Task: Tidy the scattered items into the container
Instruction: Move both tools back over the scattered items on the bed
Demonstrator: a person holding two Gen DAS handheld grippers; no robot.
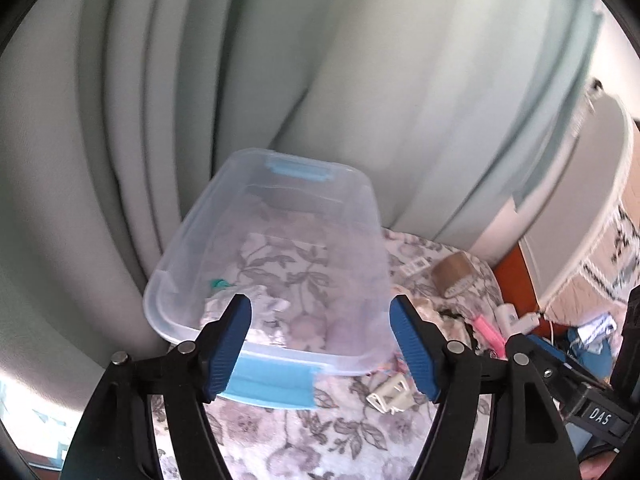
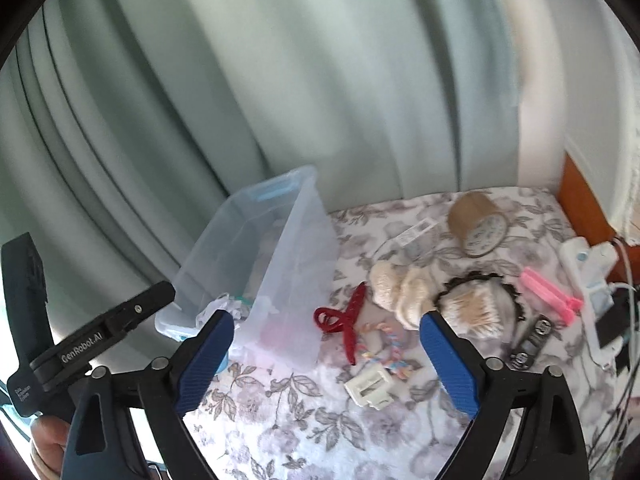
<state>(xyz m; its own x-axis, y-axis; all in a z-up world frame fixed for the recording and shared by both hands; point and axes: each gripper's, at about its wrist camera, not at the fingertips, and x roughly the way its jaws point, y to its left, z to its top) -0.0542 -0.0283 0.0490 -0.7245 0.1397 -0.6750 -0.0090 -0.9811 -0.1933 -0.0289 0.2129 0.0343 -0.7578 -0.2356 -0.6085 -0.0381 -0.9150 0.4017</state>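
My clear container has pale blue latches, beside a dark red hair claw on grey-flowered white bedding.

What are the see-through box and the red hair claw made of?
The box looks like clear, slightly frosted plastic: the flowery blanket shows through its walls. The red hair claw seems to be shiny hard plastic, judging by its glossy curved prongs.

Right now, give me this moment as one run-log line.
left claw: open, empty, at bin | right claw: open, empty, over red clip | bin: few items | bed: clutter left
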